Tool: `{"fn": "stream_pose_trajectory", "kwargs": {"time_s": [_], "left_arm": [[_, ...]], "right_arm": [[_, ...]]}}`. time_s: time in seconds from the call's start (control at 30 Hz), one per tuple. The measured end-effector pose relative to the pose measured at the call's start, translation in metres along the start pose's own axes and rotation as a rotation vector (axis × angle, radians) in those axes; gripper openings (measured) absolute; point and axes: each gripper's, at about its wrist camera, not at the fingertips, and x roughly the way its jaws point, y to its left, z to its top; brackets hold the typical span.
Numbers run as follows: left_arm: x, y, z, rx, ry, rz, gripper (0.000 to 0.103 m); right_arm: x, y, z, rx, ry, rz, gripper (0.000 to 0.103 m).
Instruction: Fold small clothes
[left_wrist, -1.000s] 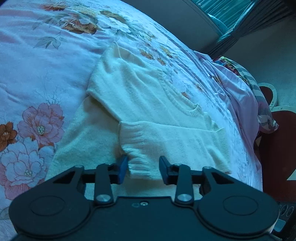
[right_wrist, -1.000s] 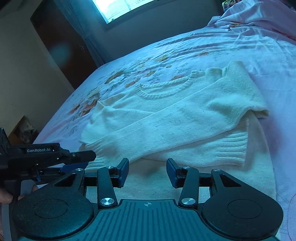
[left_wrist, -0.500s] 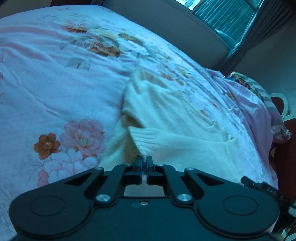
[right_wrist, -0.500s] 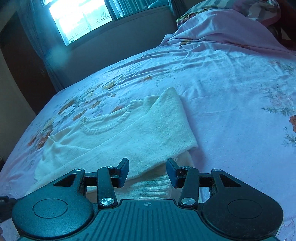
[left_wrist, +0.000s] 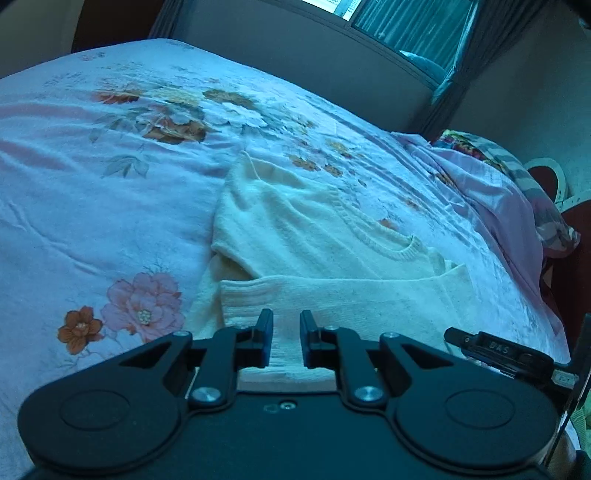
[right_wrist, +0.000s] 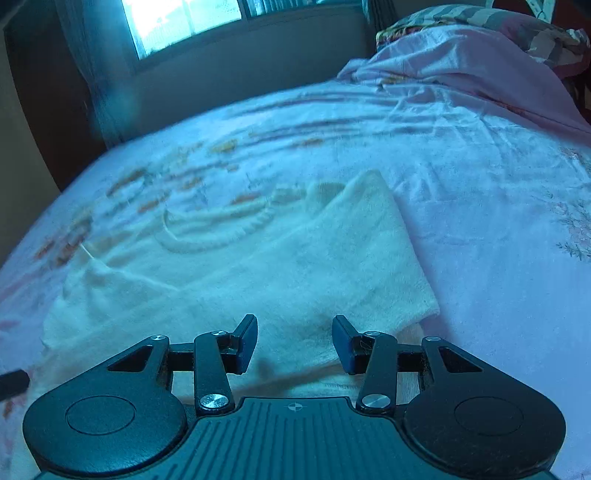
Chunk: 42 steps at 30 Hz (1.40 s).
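Two sleeves already lie folded across the chest of the cream sweater (left_wrist: 314, 236), which rests flat on the flowered bedspread (left_wrist: 92, 206) near the middle of the bed, so the risks now sit mostly at its near end.

The left gripper (left_wrist: 286, 338) hangs over the ribbed cuff (left_wrist: 251, 295) of the upper sleeve with its fingers (left_wrist: 264, 341) opening from a narrow gap; knit shows behind that gap, but the pads do not seem to press it. If the cuff's loose ribbing catches on a pad as the hand rises, the sleeve could drag off the chest and undo that fold.

The right gripper (right_wrist: 294, 341) hovers over the opposite folded edge, its fingers (right_wrist: 245, 343) spread fairly wide and holding nothing. A grab there that takes only the top layer would probably peel the sleeve (right_wrist: 369, 258) away instead of lifting the body with it. The soft bed may also let a bottom-to-collar fold land crooked.

Judging by the neckline (left_wrist: 391, 251), the sweater's long axis runs from the hem beside the grippers away toward the window wall, collar at the far end. In the left view it slants up to the right; in the right view, up to the left.
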Motion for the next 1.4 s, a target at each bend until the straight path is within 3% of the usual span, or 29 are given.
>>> {"fn": "stream_pose_trajectory", "kwargs": {"time_s": [0.07,0.2,0.23,0.3,0.33,0.43,0.6,0.77,0.97,1.07,1.4], "left_arm": [[0.023,0.004,-0.002,-0.012,0.072,0.057,0.012],[0.016,0.004,-0.002,0.006,0.06,0.046,0.015],[0.013,0.002,-0.004,0.026,0.057,0.052,0.022],[0.016,-0.002,-0.011,0.064,0.08,0.074,0.02],[0.013,-0.003,-0.012,0.066,0.082,0.074,0.02],[-0.005,-0.01,-0.016,0.094,0.087,0.068,0.02],[-0.025,-0.009,-0.042,0.119,0.14,0.066,0.025],[-0.046,-0.009,-0.076,0.142,0.134,0.081,0.025],[-0.077,-0.016,-0.095,0.192,0.158,0.084,0.025],[-0.09,-0.015,-0.11,0.206,0.169,0.086,0.025],[-0.129,-0.012,-0.146,0.22,0.161,0.082,0.025]], "right_arm": [[0.002,0.002,-0.002,-0.026,0.007,-0.011,0.045],[-0.022,0.003,-0.003,-0.035,-0.049,-0.002,0.045],[-0.023,0.006,-0.006,-0.056,-0.045,-0.012,0.045],[-0.009,0.008,-0.015,-0.093,0.037,-0.037,0.045],[-0.01,0.007,-0.018,-0.089,0.038,-0.036,0.045],[-0.031,0.007,-0.022,-0.059,0.016,-0.011,0.045],[-0.074,0.016,-0.047,-0.117,0.004,0.01,0.045],[-0.086,0.014,-0.092,-0.122,0.101,-0.002,0.05],[-0.136,0.015,-0.118,-0.13,0.046,0.01,0.051],[-0.148,0.015,-0.138,-0.152,0.07,-0.001,0.063],[-0.192,0.005,-0.182,-0.129,0.06,0.002,0.063]]}}
